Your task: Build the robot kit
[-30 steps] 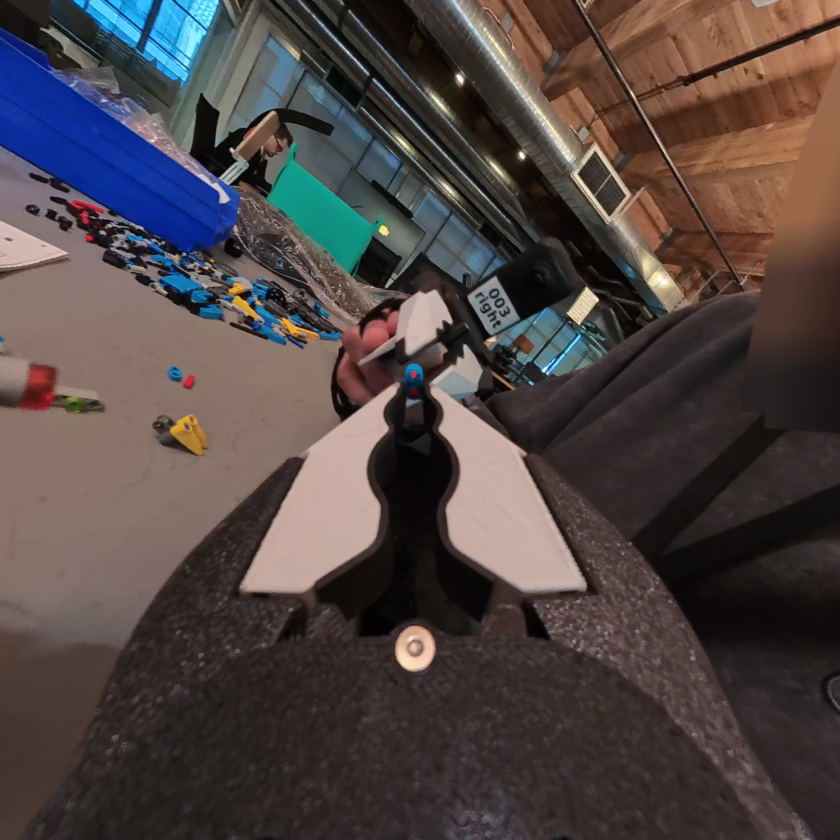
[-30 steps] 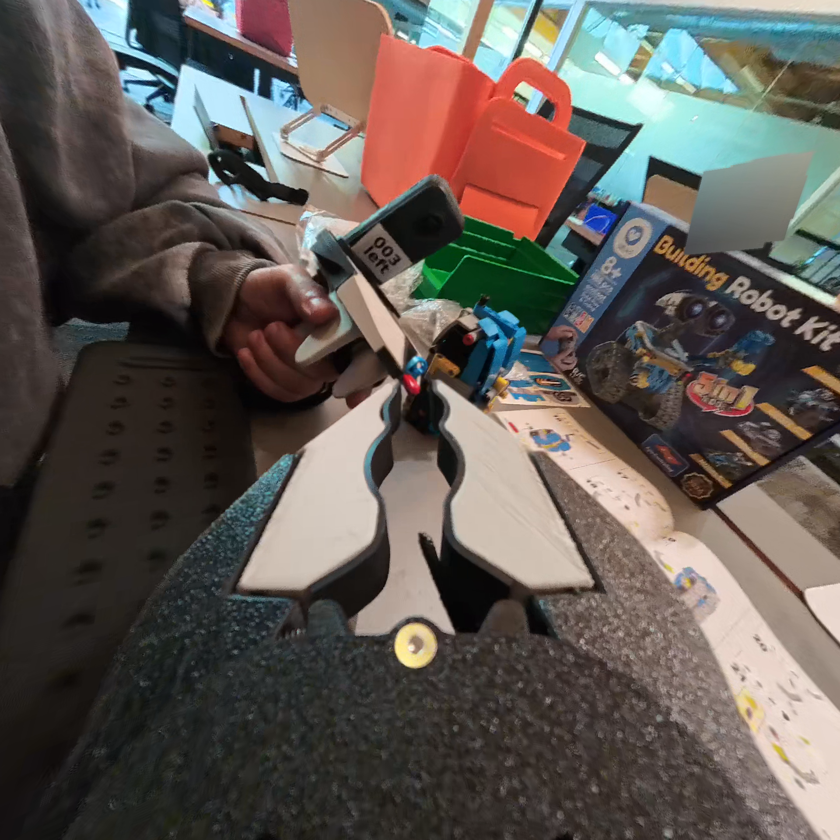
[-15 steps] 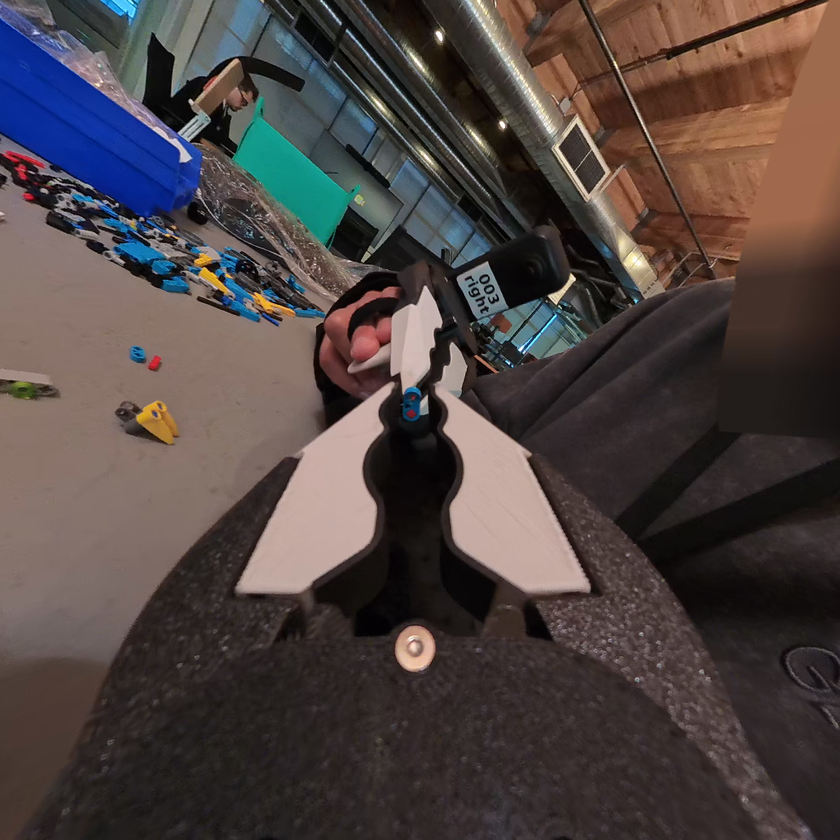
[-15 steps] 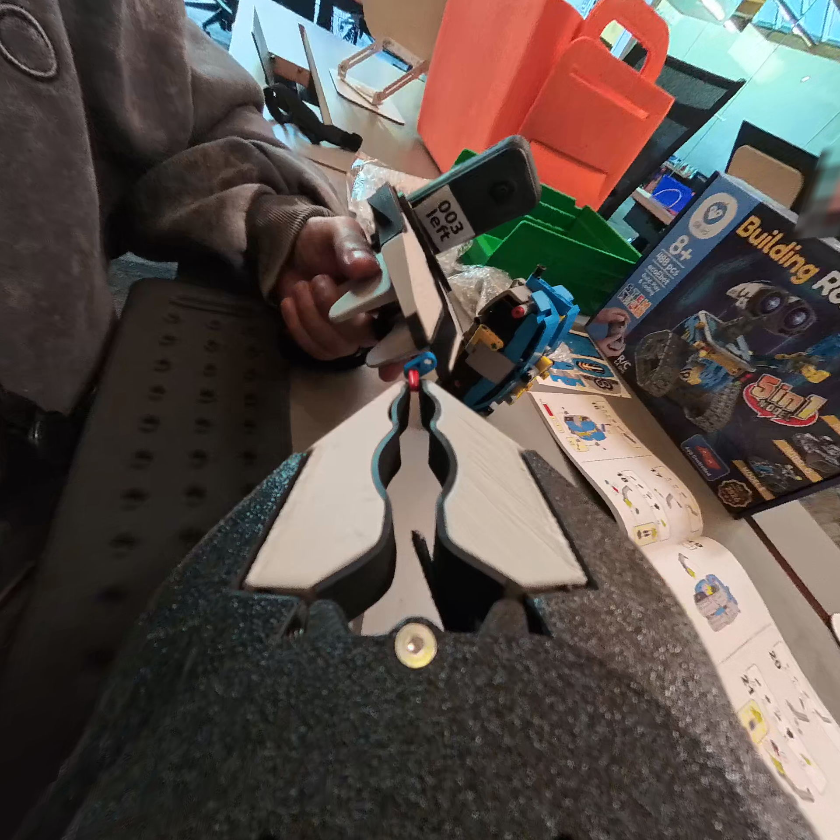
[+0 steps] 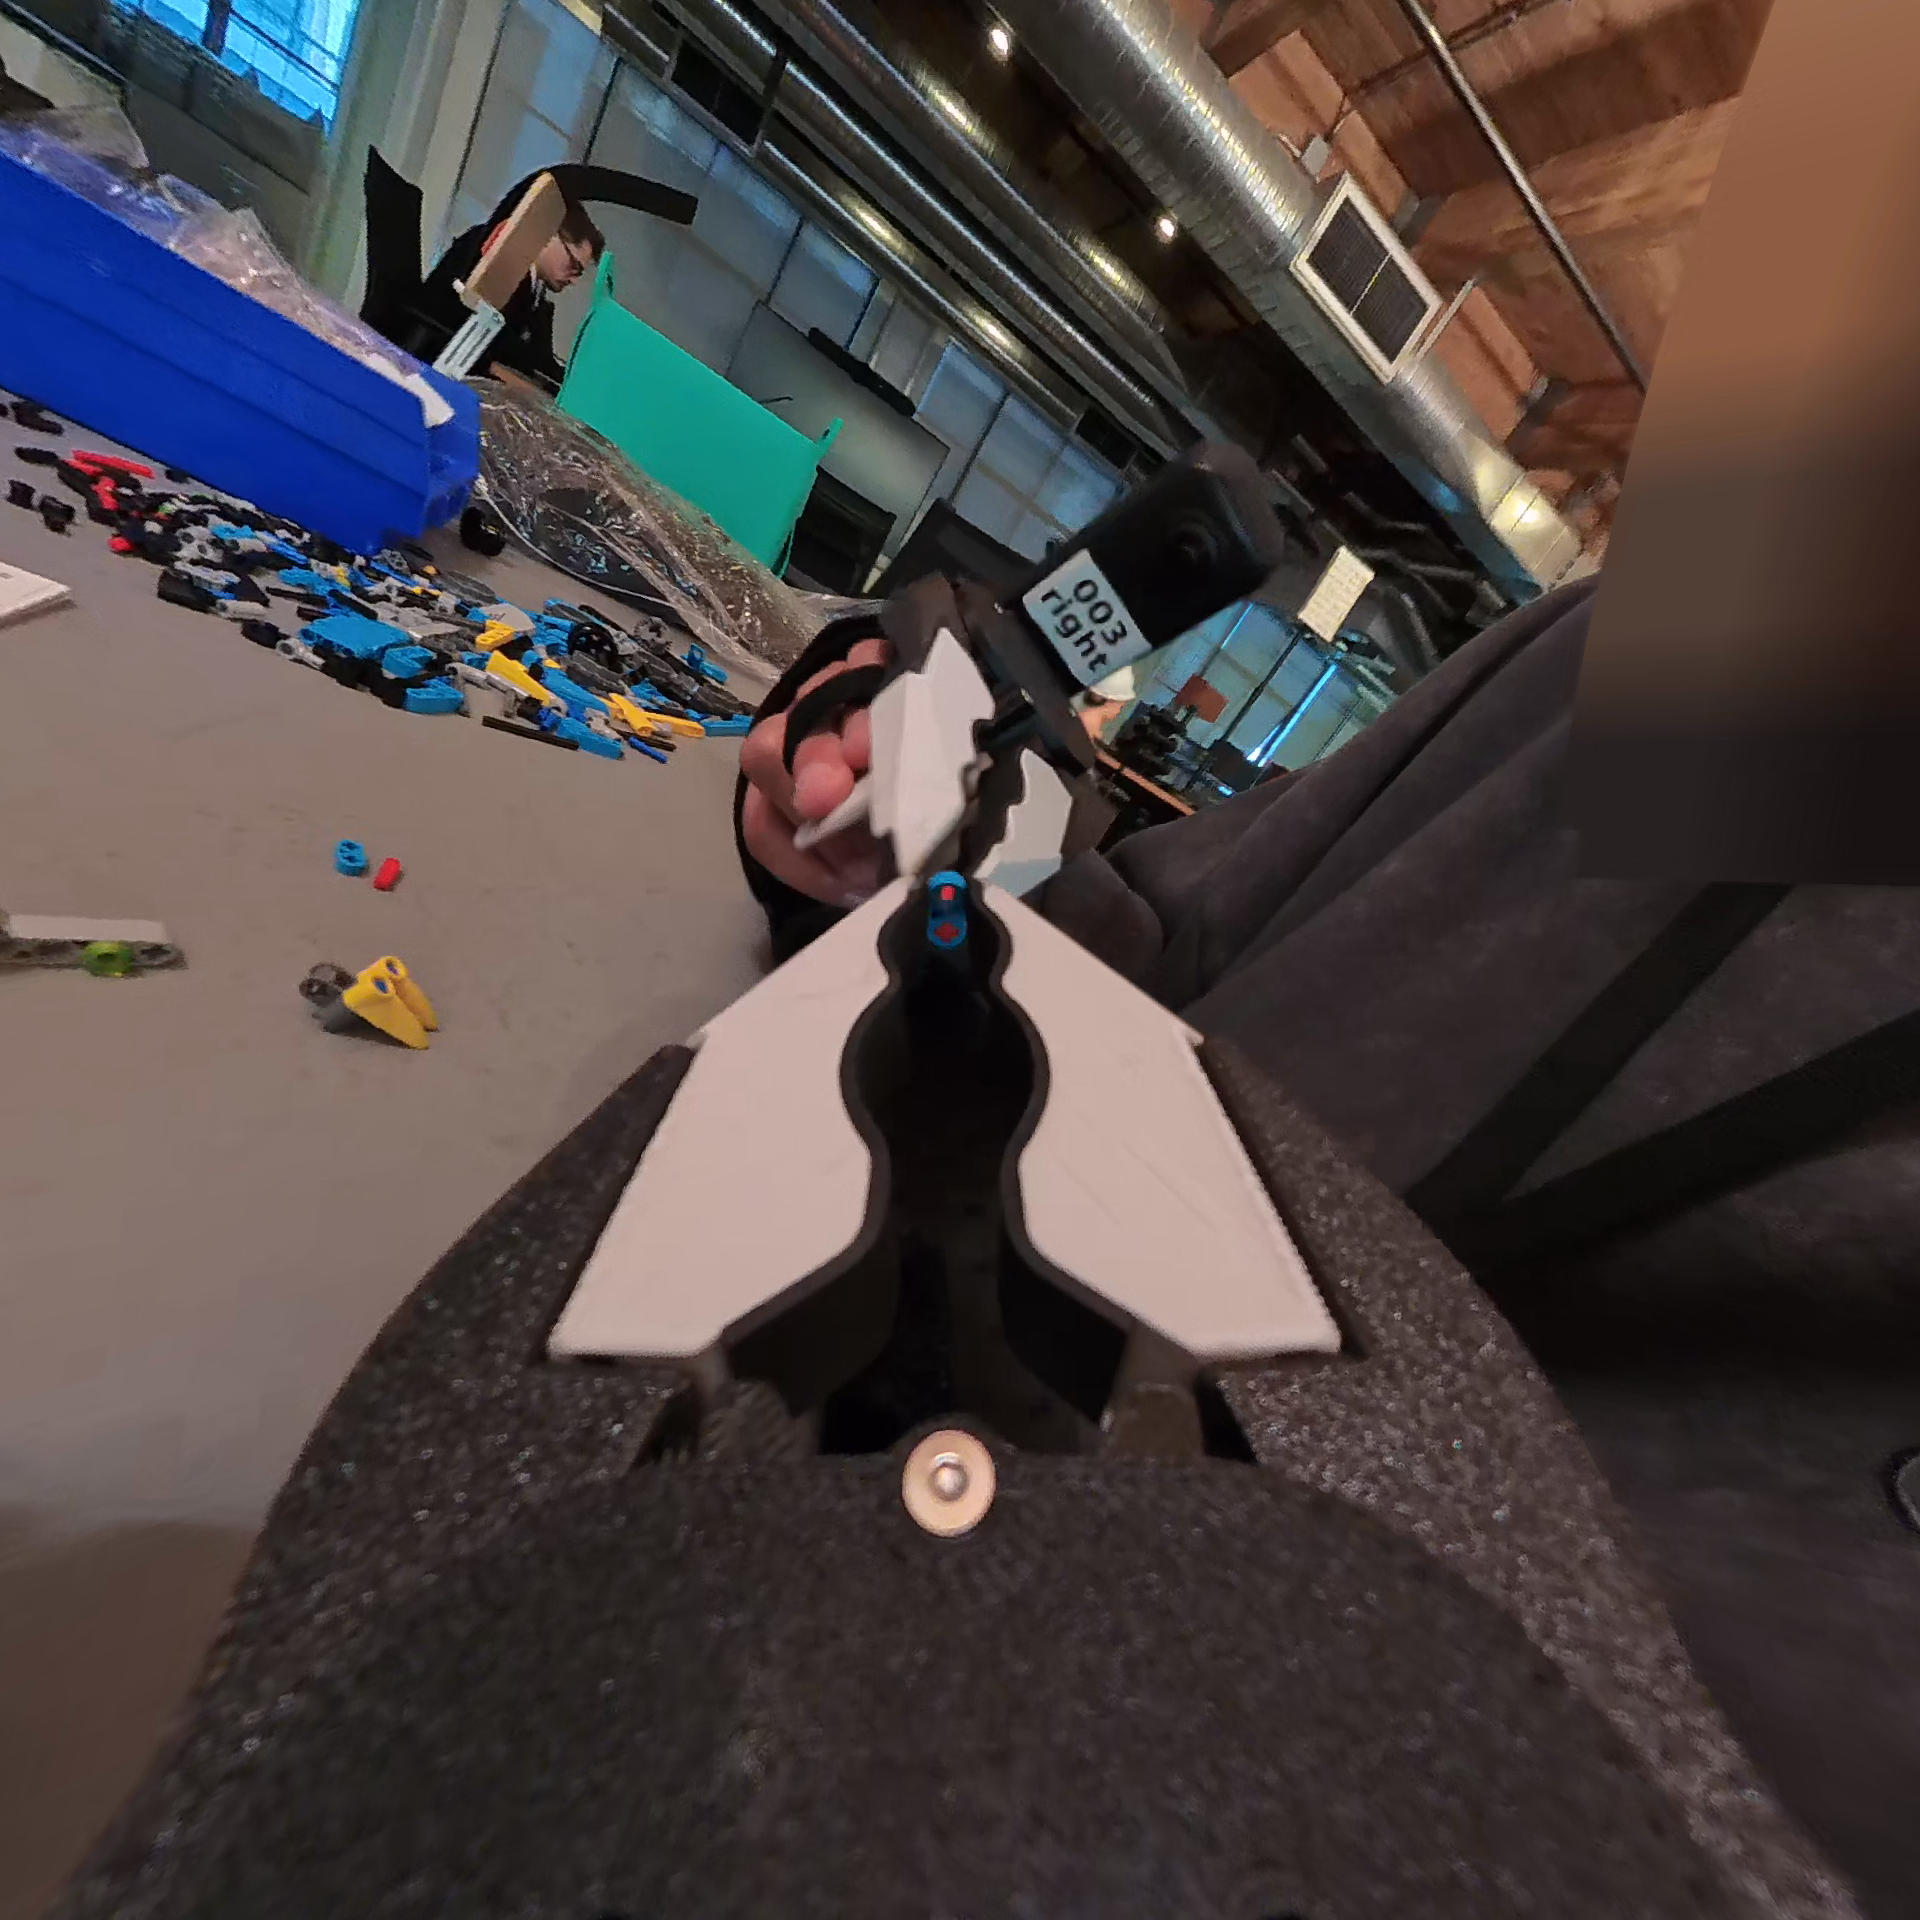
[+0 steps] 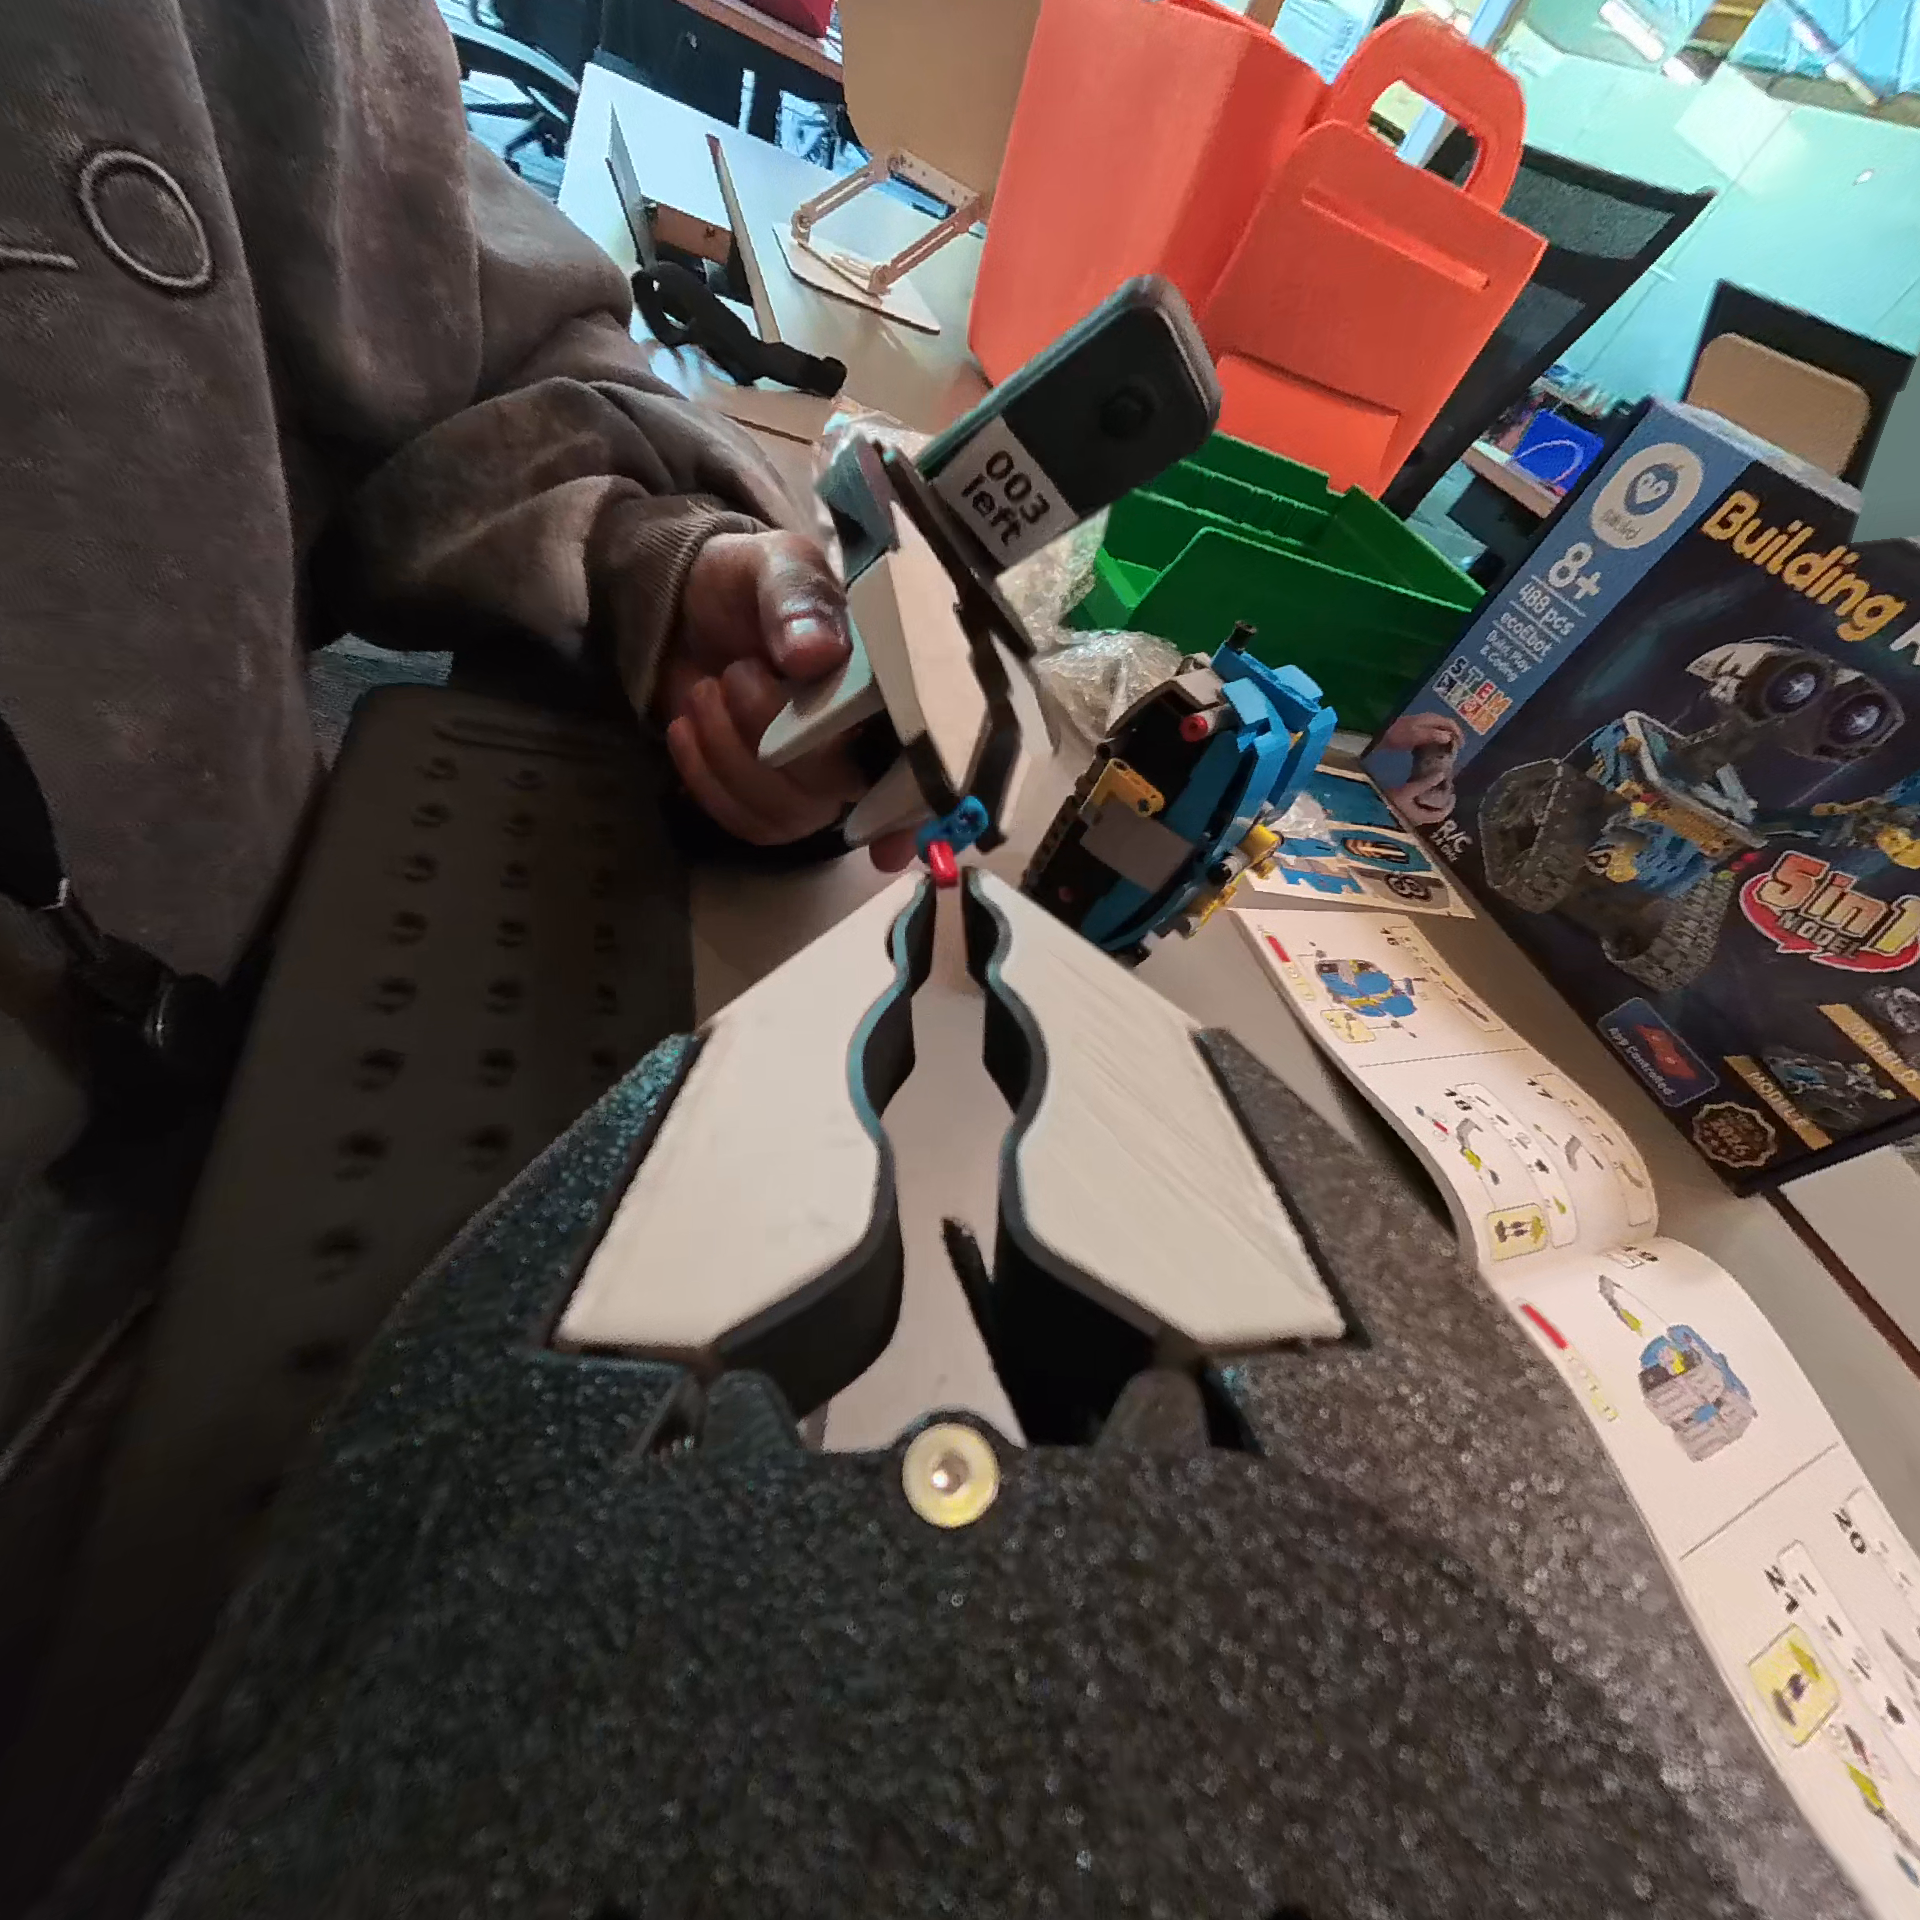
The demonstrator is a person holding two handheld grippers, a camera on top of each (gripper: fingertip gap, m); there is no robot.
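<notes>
Here, a grey surface (image 5: 260, 1195) carries everything. Largest on it: a blue bin (image 5: 208, 343) at the far left in the left wrist view, and in the right wrist view a dark printed kit box (image 6: 1714, 831), orange bags (image 6: 1247, 208) and green trays (image 6: 1278, 571). An open instruction booklet (image 6: 1507, 1195) lies in front of the box. A partly built blue model (image 6: 1184, 790) stands tilted beside the booklet. A spread of loose blue, black and yellow pieces (image 5: 447, 644) lies in front of the bin; nearer, a yellow wedge piece (image 5: 384, 1003), apart from the rest.

Both grippers are lifted off the surface, tips meeting nose to nose. Left hand-held gripper (image 5: 943, 920): held in a bare hand (image 6: 758, 686) with a grey sleeve, fingers wrapped round the grip, tool pitched down toward the other. Its jaws are clenched on a small blue connector (image 5: 945, 914), pinched at the very tips. Right hand-held gripper (image 6: 943, 883): held in a hand (image 5: 821, 779) through a black loop, angled down from above in the left wrist view. Its jaws are nearly closed, pinching a small red pin (image 6: 941, 860) that pokes into the blue connector.
</notes>
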